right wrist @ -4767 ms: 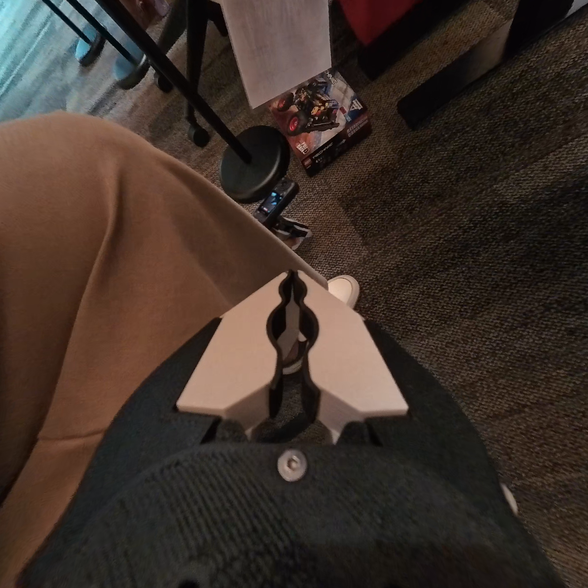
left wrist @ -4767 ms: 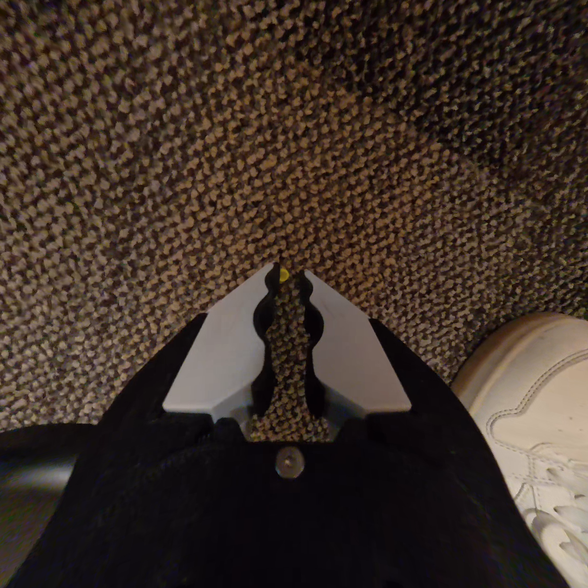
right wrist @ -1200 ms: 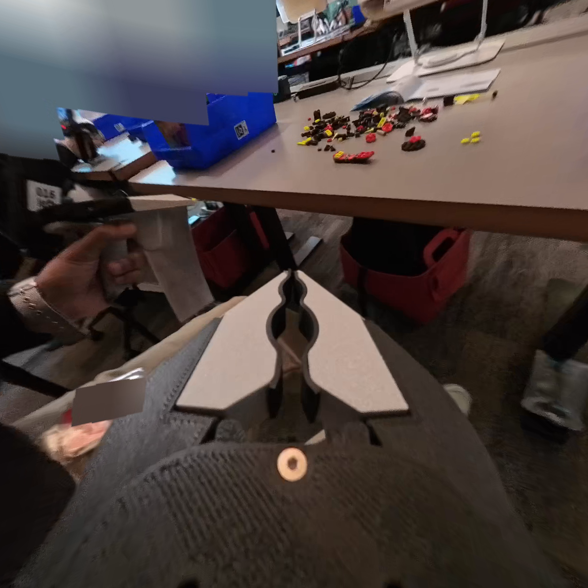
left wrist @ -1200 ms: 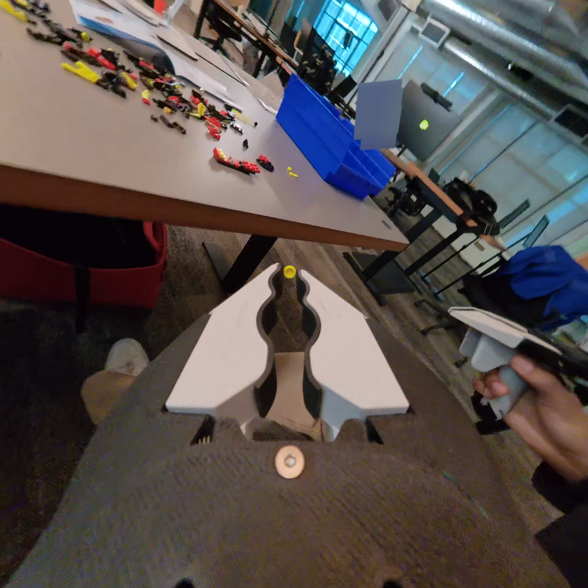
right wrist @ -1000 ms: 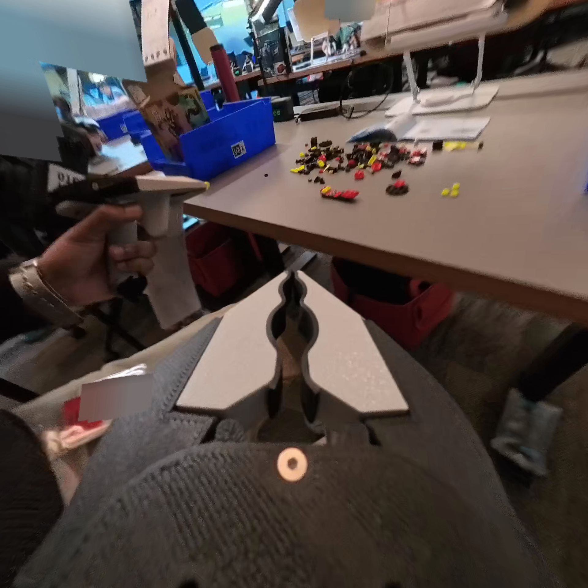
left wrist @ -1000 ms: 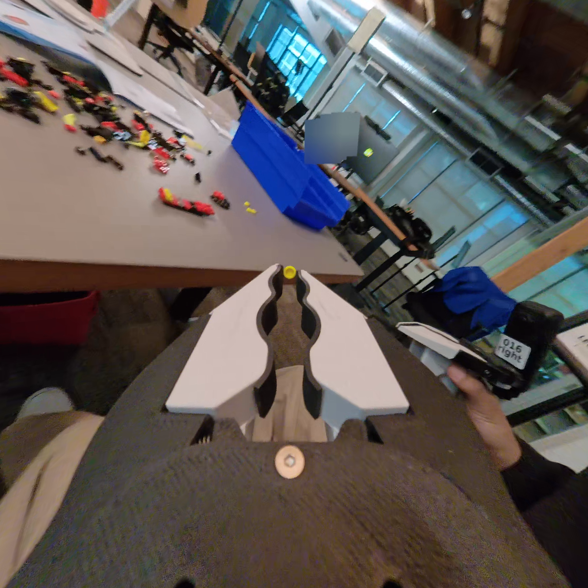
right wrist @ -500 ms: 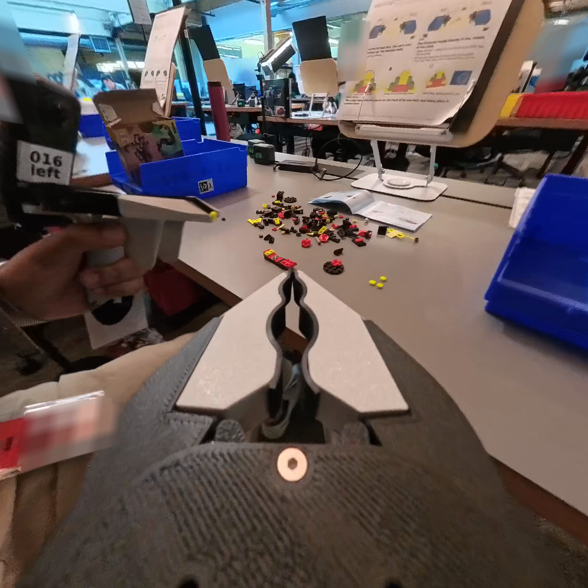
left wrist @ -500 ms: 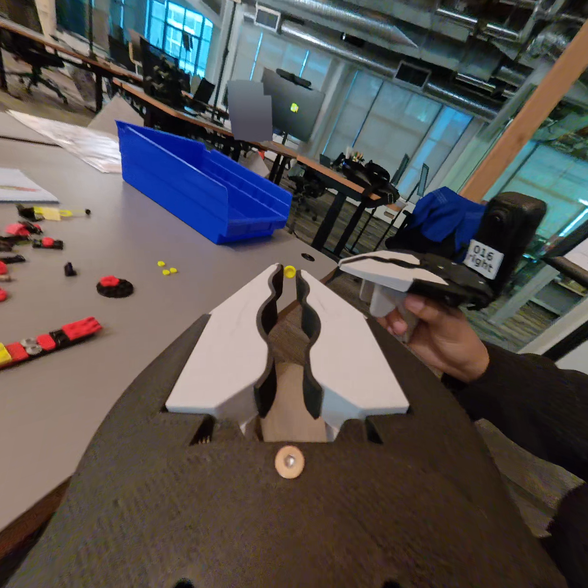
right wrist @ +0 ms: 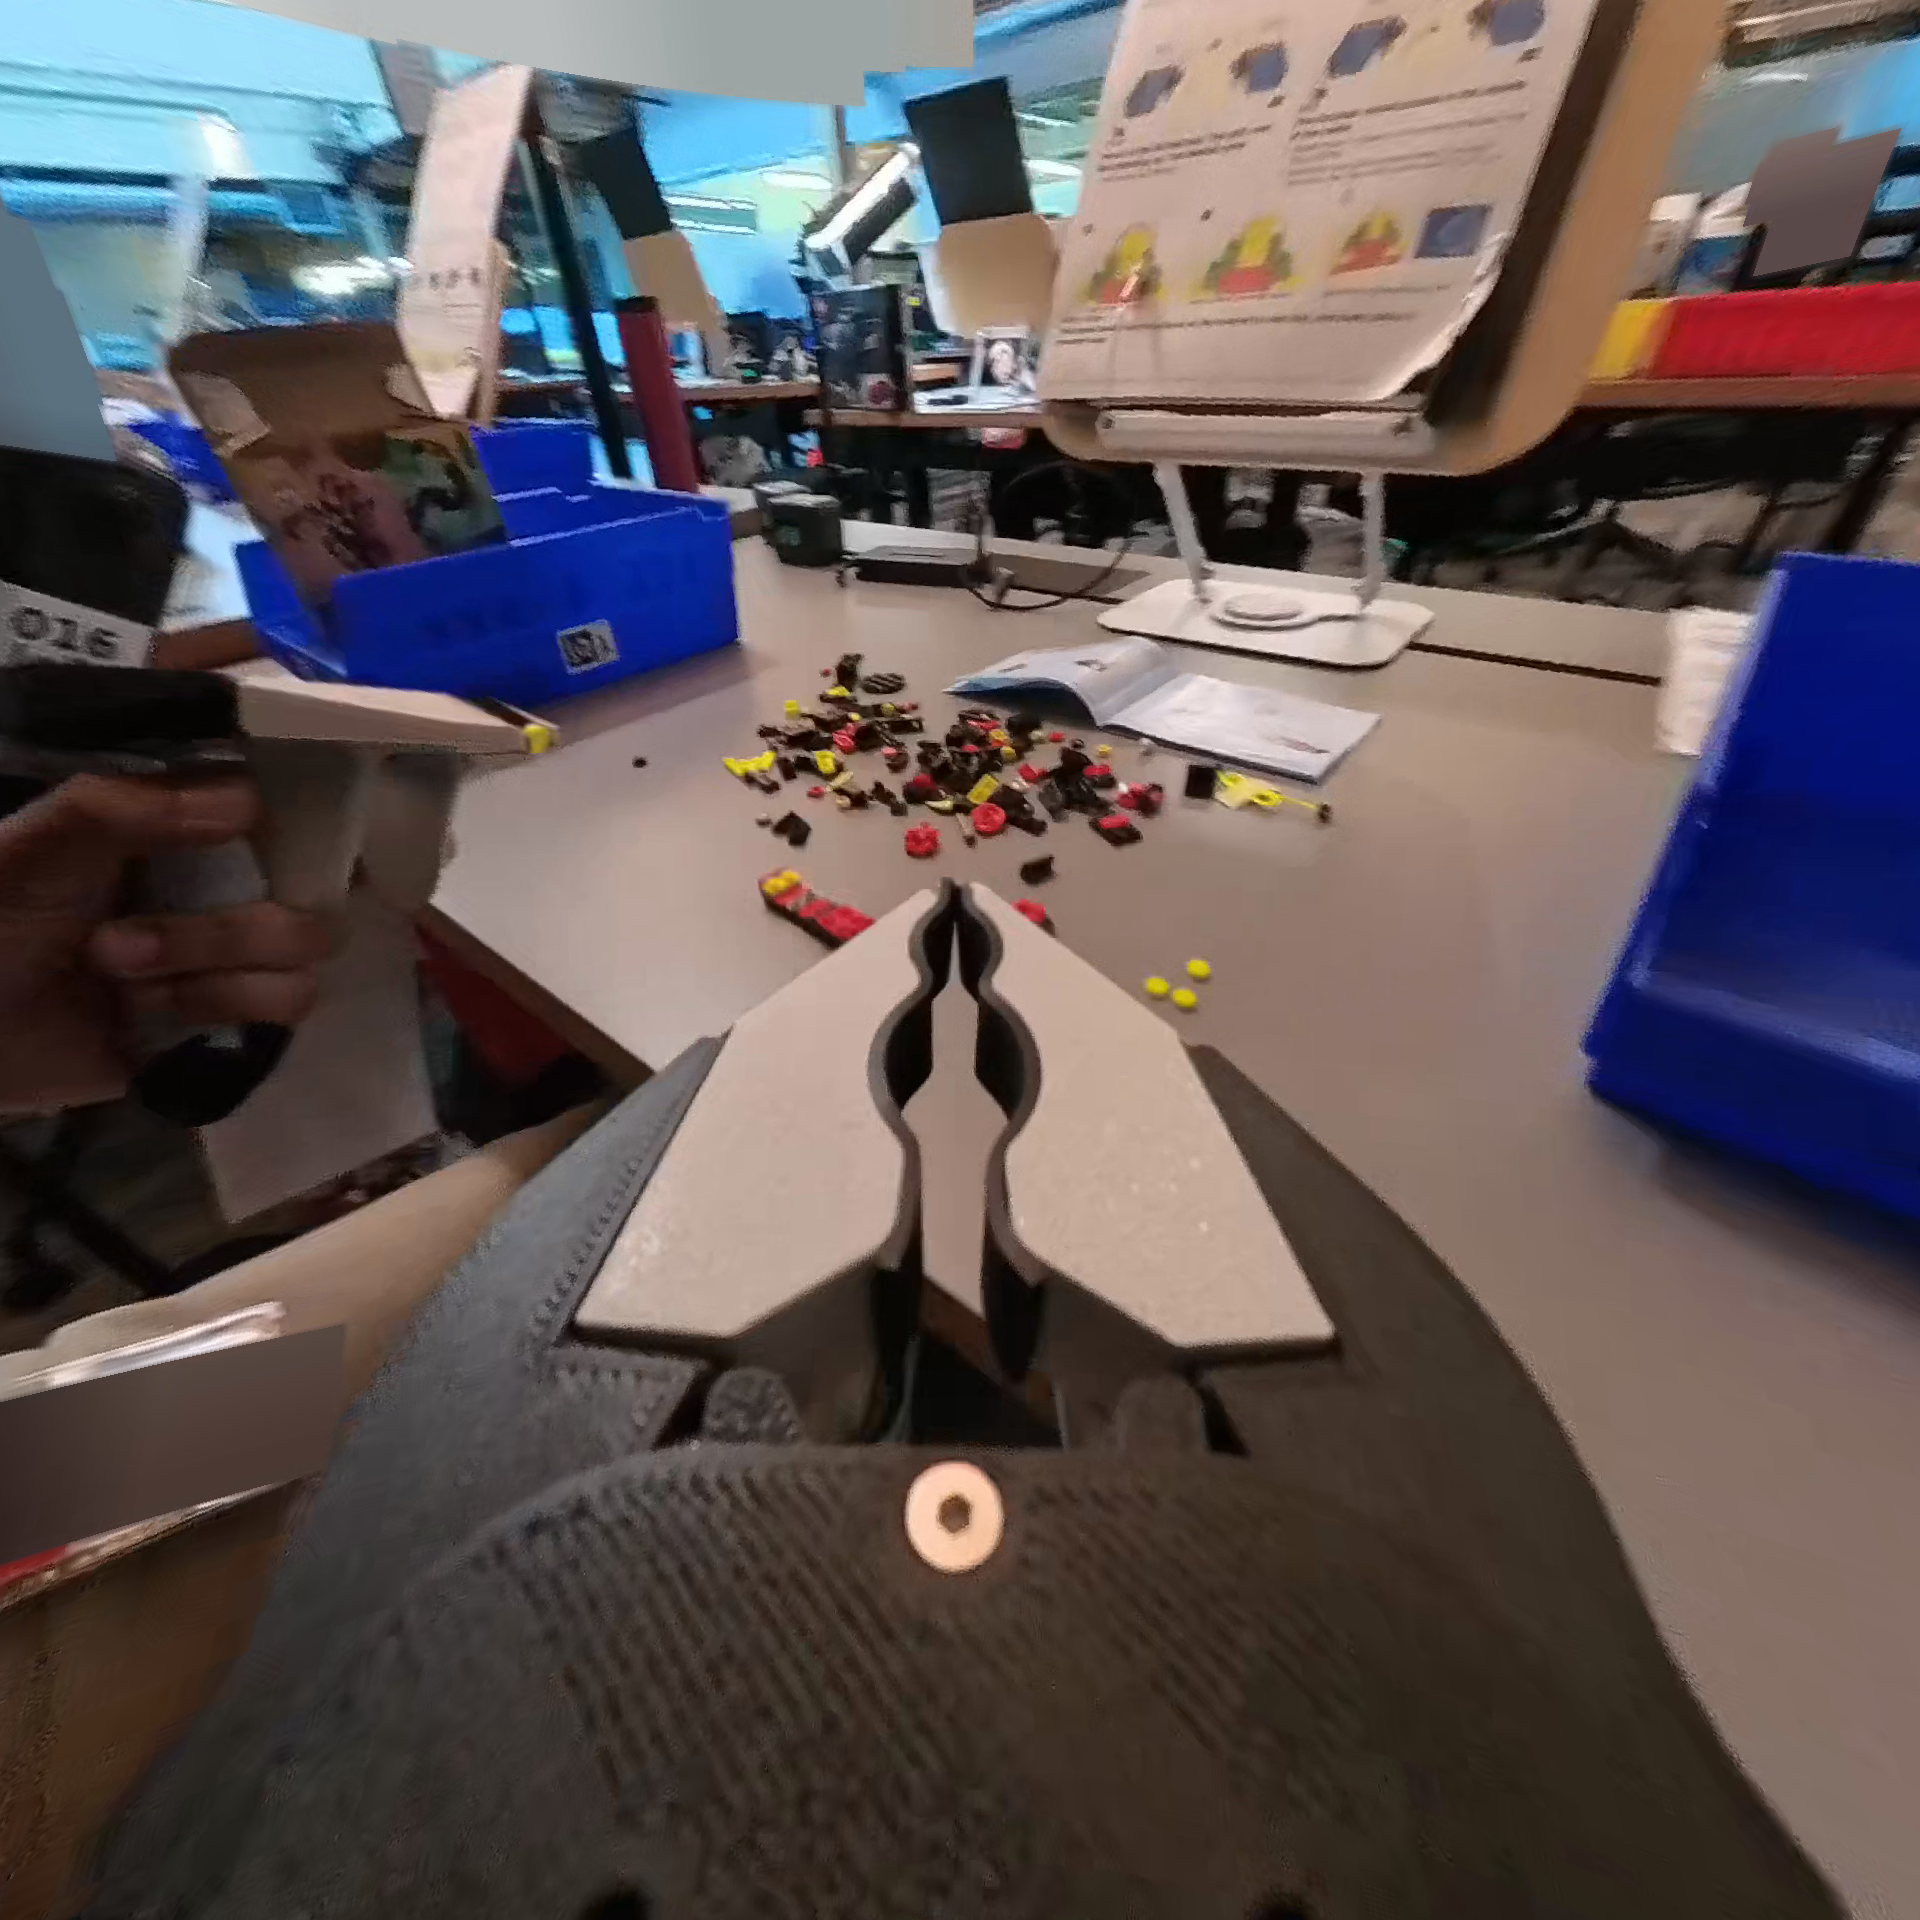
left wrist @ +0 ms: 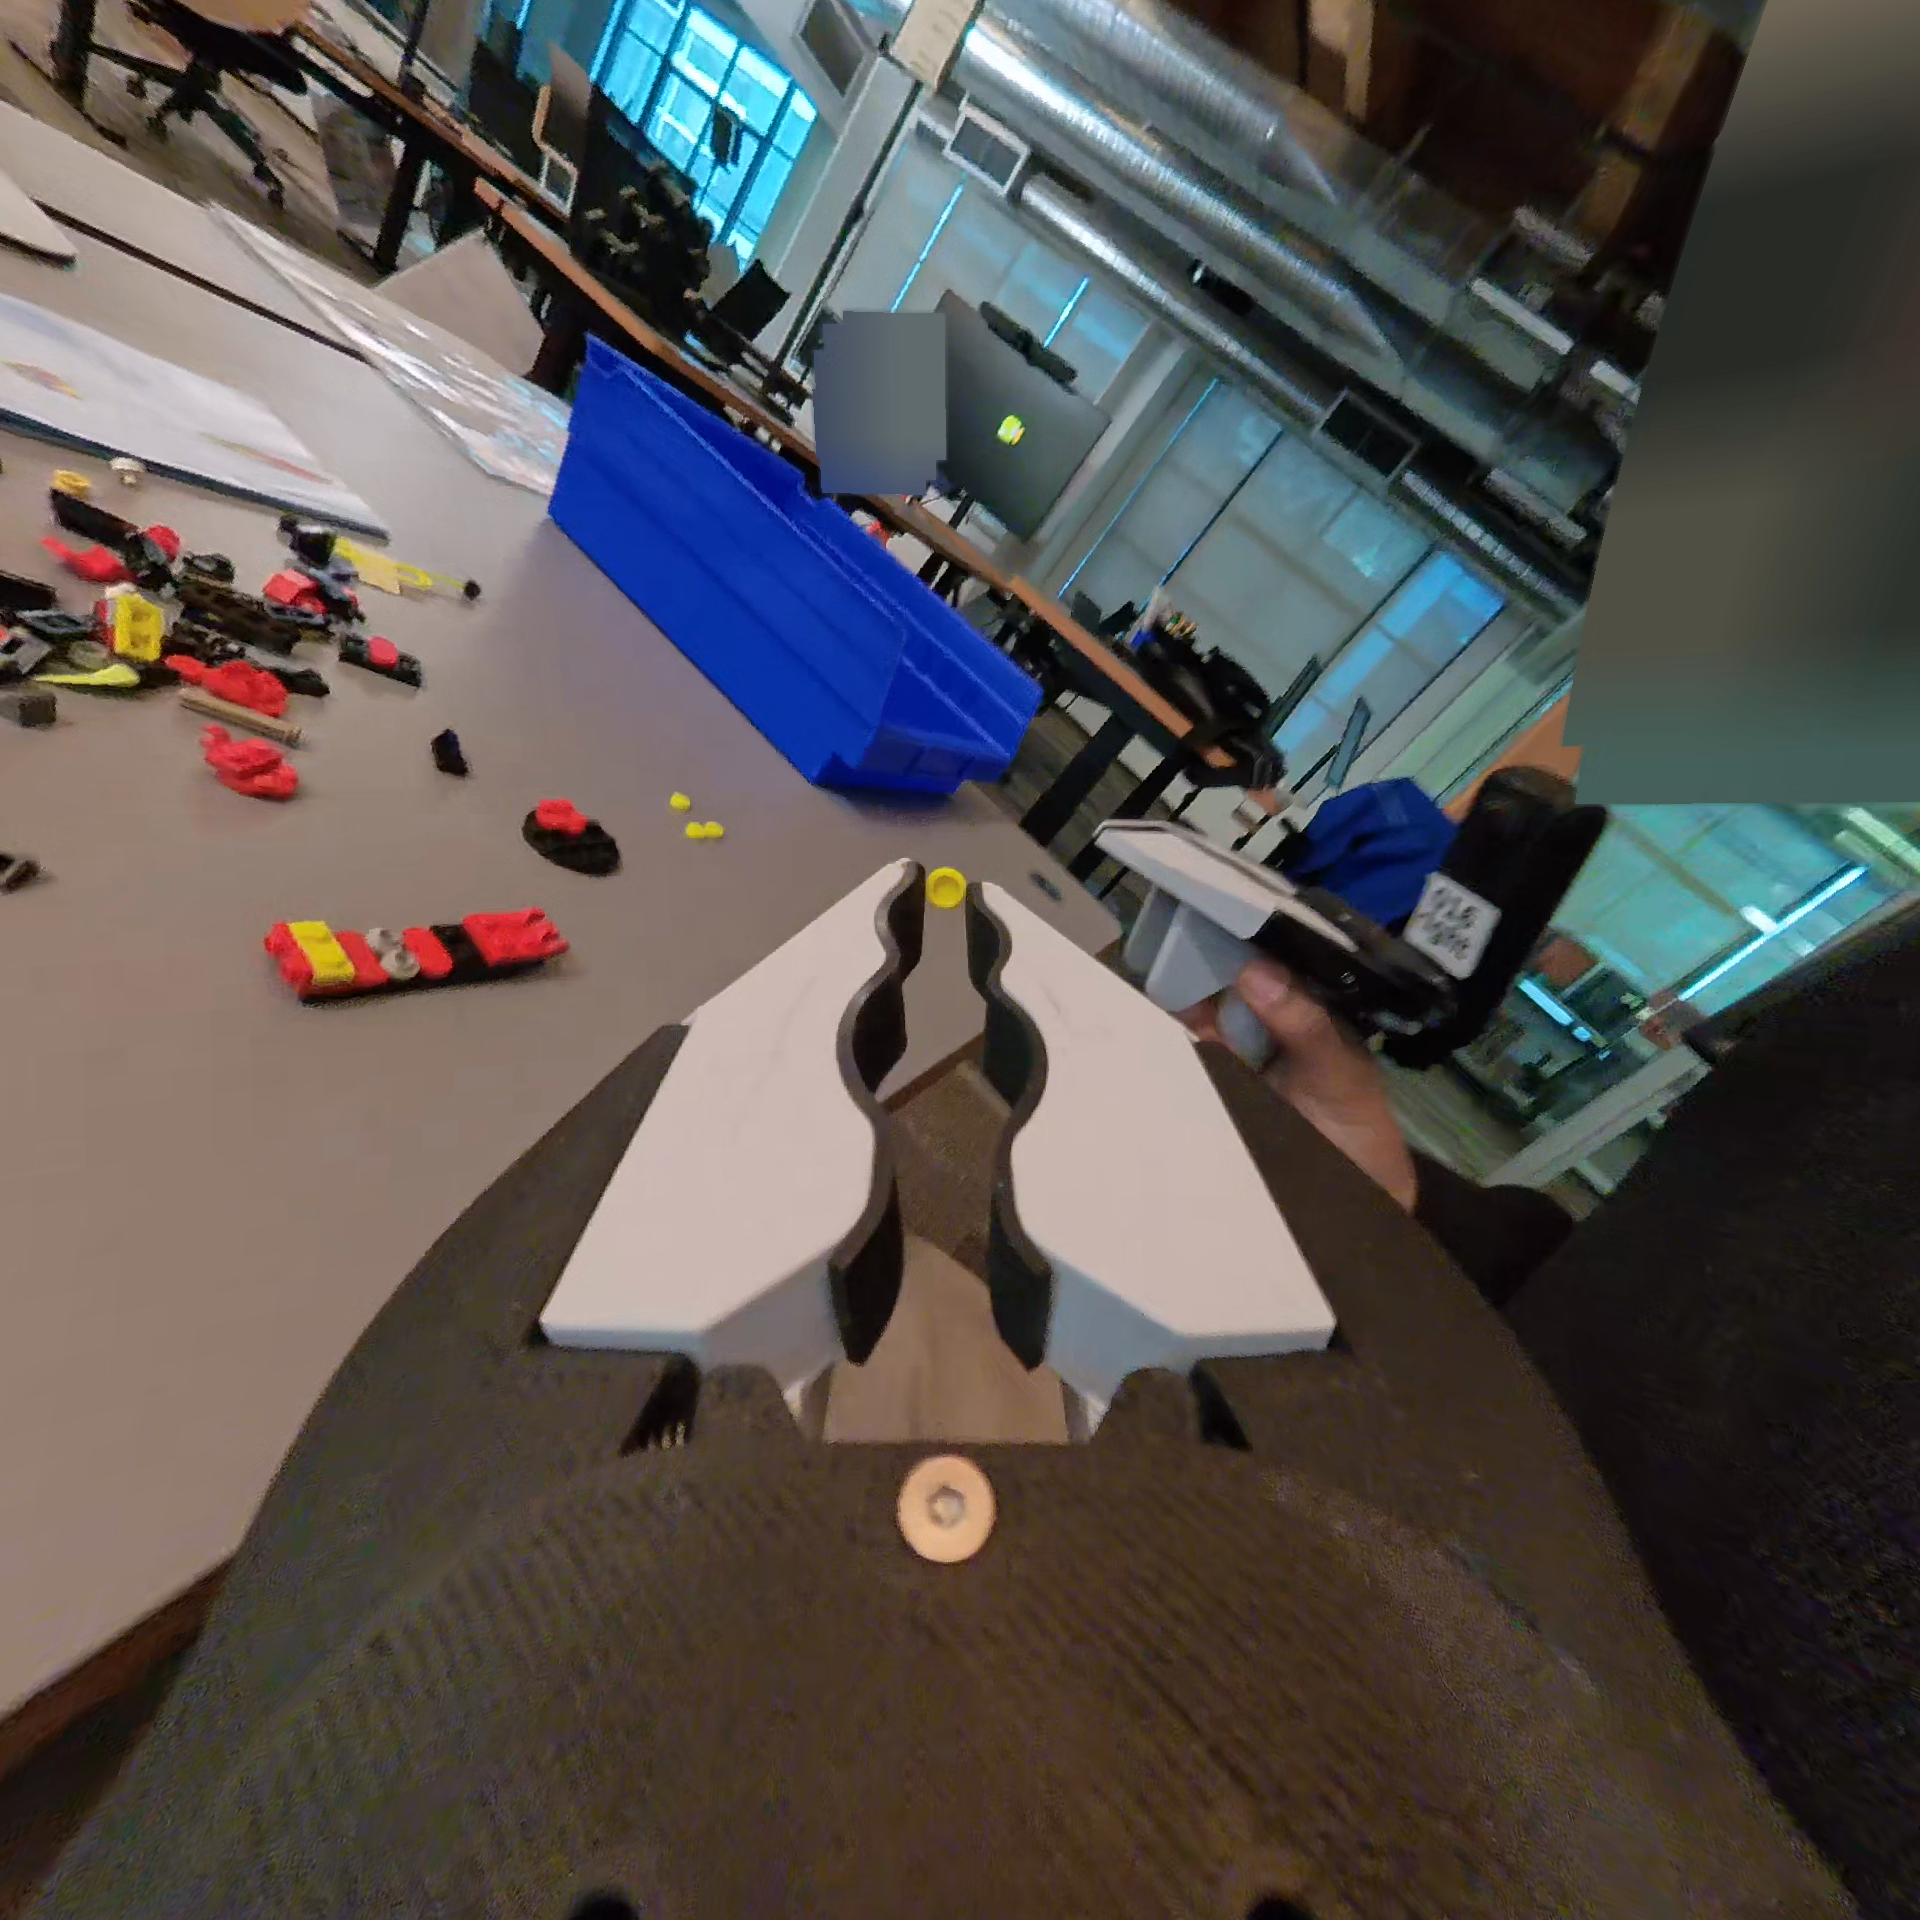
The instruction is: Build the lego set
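My left gripper [left wrist: 943, 891] is shut on a small round yellow lego piece [left wrist: 944, 888], held in the air over the front edge of the grey table [left wrist: 208, 1091]. It also shows at the left of the right wrist view [right wrist: 535, 739]. My right gripper [right wrist: 958, 902] is shut and empty, above the table's near edge; it also shows in the left wrist view [left wrist: 1117, 836]. A red, black and yellow partial build [left wrist: 416, 951] lies on the table, also in the right wrist view [right wrist: 810, 904]. A pile of loose red, black and yellow pieces [right wrist: 935, 769] lies behind it. Three yellow studs [right wrist: 1179, 982] lie to the right.
A blue bin [left wrist: 790, 613] stands on the table's right side, also at the right of the right wrist view [right wrist: 1787, 935]. Another blue bin with a cardboard box [right wrist: 499, 592] stands at the back left. An open booklet [right wrist: 1164, 707] and an instruction stand [right wrist: 1268, 613] are behind the pile. Spacing between my two grippers at the tips: around 15 cm.
Both grippers have risen from near the carpet below the table to above its front edge. The left has kept hold of the yellow piece throughout; the right has stayed shut.
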Available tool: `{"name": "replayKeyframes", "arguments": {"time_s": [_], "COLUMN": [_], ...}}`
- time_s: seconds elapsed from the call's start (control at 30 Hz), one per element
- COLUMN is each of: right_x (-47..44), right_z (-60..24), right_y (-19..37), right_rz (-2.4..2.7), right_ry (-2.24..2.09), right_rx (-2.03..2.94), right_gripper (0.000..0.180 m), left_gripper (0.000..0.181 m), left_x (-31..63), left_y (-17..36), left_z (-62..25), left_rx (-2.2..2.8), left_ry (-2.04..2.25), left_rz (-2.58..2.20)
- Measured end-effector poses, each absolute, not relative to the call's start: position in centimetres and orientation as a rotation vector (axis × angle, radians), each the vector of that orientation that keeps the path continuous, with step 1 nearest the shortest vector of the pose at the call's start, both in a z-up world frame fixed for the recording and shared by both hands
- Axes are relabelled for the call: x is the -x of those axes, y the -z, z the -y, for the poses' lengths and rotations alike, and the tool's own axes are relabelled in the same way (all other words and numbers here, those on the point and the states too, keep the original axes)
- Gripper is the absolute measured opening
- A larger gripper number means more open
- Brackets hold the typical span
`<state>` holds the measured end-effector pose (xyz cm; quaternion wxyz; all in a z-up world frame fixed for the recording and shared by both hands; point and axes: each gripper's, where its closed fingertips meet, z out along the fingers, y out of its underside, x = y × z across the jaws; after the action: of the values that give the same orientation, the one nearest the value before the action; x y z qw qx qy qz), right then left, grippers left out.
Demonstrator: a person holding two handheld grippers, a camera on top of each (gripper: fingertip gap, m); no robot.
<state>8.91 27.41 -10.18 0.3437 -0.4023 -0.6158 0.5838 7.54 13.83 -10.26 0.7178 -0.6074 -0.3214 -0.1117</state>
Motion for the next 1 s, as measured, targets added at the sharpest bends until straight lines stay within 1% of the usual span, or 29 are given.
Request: {"name": "replayKeyframes", "arguments": {"time_s": [0.1, 0.23, 0.4, 0.53, 0.6, 0.63, 0.83, 1.0], "right_x": [-6.9, -4.8, -4.5, -5.4, -5.8, -6.0, -5.8, -6.1], "right_z": [-26.8, -26.2, -25.4, -25.6, -25.2, -24.9, -23.7, -23.2], "right_y": [8.9, 8.3, 7.3, 6.1, 5.2, 4.9, 3.5, 3.5], "right_rz": [1.627, 1.705, 1.76, 1.743, 1.743, 1.75, 1.793, 1.851], "right_ry": [-1.574, -1.548, -1.61, -1.675, -1.736, -1.772, -1.884, -1.821], "right_rx": [0.959, 0.812, 0.706, 0.619, 0.549, 0.512, 0.408, 0.326], "right_gripper": [0.0, 0.0, 0.0, 0.0, 0.006, 0.01, 0.012, 0.014], "left_gripper": [0.005, 0.005, 0.005, 0.005, 0.005, 0.005, 0.005, 0.005], "left_x": [-6.3, -5.0, -4.9, -5.3, -5.0, -4.7, -4.5, -5.5], "left_y": [8.6, 6.9, 8.4, 8.8, 8.9, 8.8, 7.0, 6.5], "left_z": [-14.8, -17.3, -21.3, -23.3, -23.7, -23.9, -24.8, -24.5], "left_rx": [1.287, 1.276, 1.437, 1.448, 1.426, 1.41, 1.315, 1.294], "left_ry": [0.308, 0.383, 0.337, 0.407, 0.466, 0.5, 0.78, 0.869], "left_rz": [0.692, 0.629, 0.525, 0.507, 0.529, 0.537, 0.453, 0.382]}}
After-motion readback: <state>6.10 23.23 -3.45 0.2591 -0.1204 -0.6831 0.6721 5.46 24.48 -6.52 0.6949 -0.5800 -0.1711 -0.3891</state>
